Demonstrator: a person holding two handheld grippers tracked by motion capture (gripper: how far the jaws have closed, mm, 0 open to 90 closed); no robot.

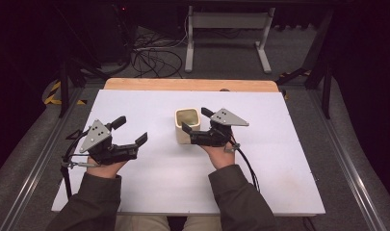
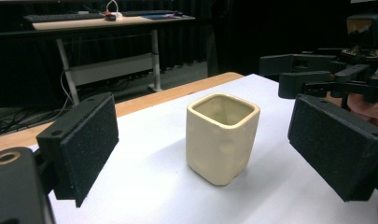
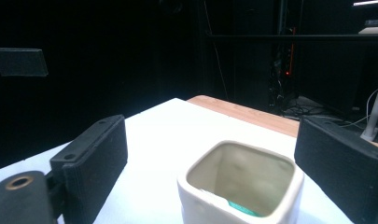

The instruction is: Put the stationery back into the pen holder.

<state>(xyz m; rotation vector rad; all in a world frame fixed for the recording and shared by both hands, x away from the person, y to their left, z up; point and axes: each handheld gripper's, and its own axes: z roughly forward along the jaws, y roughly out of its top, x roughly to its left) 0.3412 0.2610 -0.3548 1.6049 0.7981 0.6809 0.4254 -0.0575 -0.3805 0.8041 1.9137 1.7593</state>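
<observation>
A cream square cup [image 1: 188,125] stands upright near the middle of the white tabletop [image 1: 149,173]. My right gripper [image 1: 196,121] is open, one jaw on each side of the cup's right part. In the right gripper view the cup [image 3: 242,186] sits low between the spread pads [image 3: 98,158] without touching them, and something teal lies at its bottom. My left gripper [image 1: 131,130] rests open on the table to the cup's left, with nothing between its jaws. In the left gripper view the cup [image 2: 221,137] stands ahead of the jaws, and the right gripper [image 2: 294,74] is beyond it.
A wooden strip [image 1: 190,84] runs along the table's far edge. Behind it, on the floor, are a white desk frame [image 1: 226,33] and loose cables [image 1: 154,57]. Dark stands flank the table on both sides.
</observation>
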